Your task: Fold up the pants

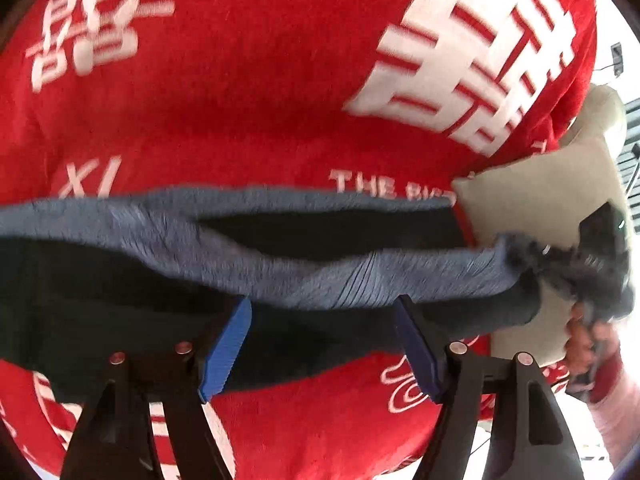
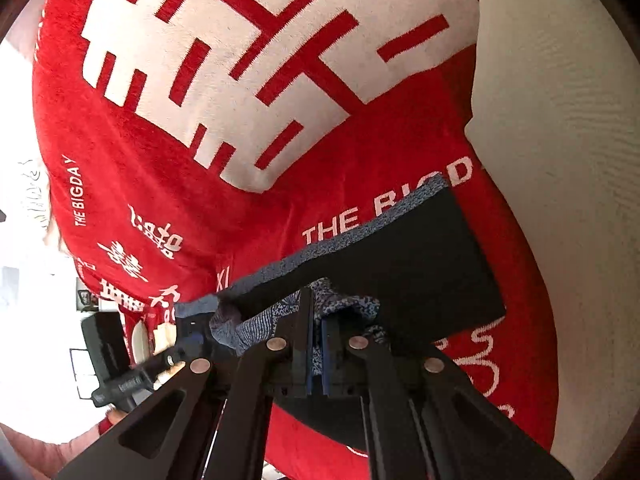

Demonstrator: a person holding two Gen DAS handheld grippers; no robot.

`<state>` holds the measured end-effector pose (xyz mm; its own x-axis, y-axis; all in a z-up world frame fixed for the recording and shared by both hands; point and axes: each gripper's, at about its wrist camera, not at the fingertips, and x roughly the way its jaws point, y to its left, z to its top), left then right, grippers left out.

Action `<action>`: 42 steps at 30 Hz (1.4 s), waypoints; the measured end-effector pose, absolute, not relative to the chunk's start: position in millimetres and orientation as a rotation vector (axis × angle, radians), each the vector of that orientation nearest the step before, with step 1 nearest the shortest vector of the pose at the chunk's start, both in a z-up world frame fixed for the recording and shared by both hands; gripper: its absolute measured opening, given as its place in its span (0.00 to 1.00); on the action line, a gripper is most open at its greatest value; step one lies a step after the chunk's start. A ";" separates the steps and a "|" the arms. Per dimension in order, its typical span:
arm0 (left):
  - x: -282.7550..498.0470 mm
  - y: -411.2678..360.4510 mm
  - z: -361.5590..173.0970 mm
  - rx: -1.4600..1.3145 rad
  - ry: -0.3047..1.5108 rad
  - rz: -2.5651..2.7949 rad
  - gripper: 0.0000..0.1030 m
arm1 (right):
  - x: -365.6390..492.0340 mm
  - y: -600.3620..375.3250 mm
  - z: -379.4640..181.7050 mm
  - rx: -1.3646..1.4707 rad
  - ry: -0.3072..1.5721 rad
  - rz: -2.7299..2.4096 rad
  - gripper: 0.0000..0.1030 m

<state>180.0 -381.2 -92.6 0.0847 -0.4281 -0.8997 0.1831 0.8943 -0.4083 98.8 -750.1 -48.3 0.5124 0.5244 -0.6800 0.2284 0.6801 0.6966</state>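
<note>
One large red plush blanket with white characters and lettering (image 1: pixel 248 120) fills most of both views, spread over a surface I cannot identify; cream-coloured cushioned fabric (image 2: pixel 560 160) borders it on the right side of the right wrist view and shows again at right centre of the left wrist view. Across the middle of the left wrist view lie the dark navy pants with a blue-grey ribbed waistband (image 1: pixel 168 216), stretched as a band from the left edge to the right. Their lower edge runs just above and behind the left tool (image 1: pixel 320 344), whose blue-padded fingers (image 1: pixel 226 350) stand apart at the bottom centre, released, with no cloth pressed between them. At the right edge of that view the waistband's end bunches where the right tool grips it, a hand in a pink sleeve (image 1: pixel 588 352) just below. In the right wrist view the right tool (image 2: pixel 318 360), low centre, is clenched on a fold of the blue-grey waistband, and the dark pant panel extends up and right from its fingers across the blanket. The left tool's black body appears at the lower left there.
</note>
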 end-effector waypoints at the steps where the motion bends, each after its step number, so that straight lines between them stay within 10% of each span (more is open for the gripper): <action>1: 178.8 -386.4 -105.8 -0.193 1.443 -0.450 0.71 | 99.5 -750.8 -49.7 0.844 1.049 0.208 0.03; 19: 263.8 -446.2 -176.9 -0.020 1.395 -0.304 0.63 | 185.9 -760.9 -105.8 0.534 1.247 0.034 0.07; 25: 258.8 -440.4 -144.4 0.008 1.334 -0.303 0.63 | 175.6 -751.2 -84.0 0.475 1.204 0.037 0.56; 28: 244.2 -431.3 -130.0 0.025 1.330 -0.313 0.63 | 155.0 -748.6 -60.7 0.425 1.130 -0.029 0.62; 33: 211.3 -431.0 -118.6 0.034 1.342 -0.351 0.63 | 119.8 -755.2 -48.7 0.447 1.091 -0.085 0.55; 37: 192.2 -452.0 -135.0 0.072 1.382 -0.405 0.63 | 119.0 -746.0 -66.1 0.402 1.163 -0.062 0.24; 42: 205.6 -465.7 -167.7 0.055 1.397 -0.353 0.63 | 153.6 -721.5 -106.0 0.278 1.227 -0.056 0.23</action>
<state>205.6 -465.7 -167.7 0.1295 -0.2102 -0.9690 0.2749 0.9466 -0.1686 153.6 -721.4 -106.0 0.3398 0.1067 -0.9344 0.1913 0.9649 0.1798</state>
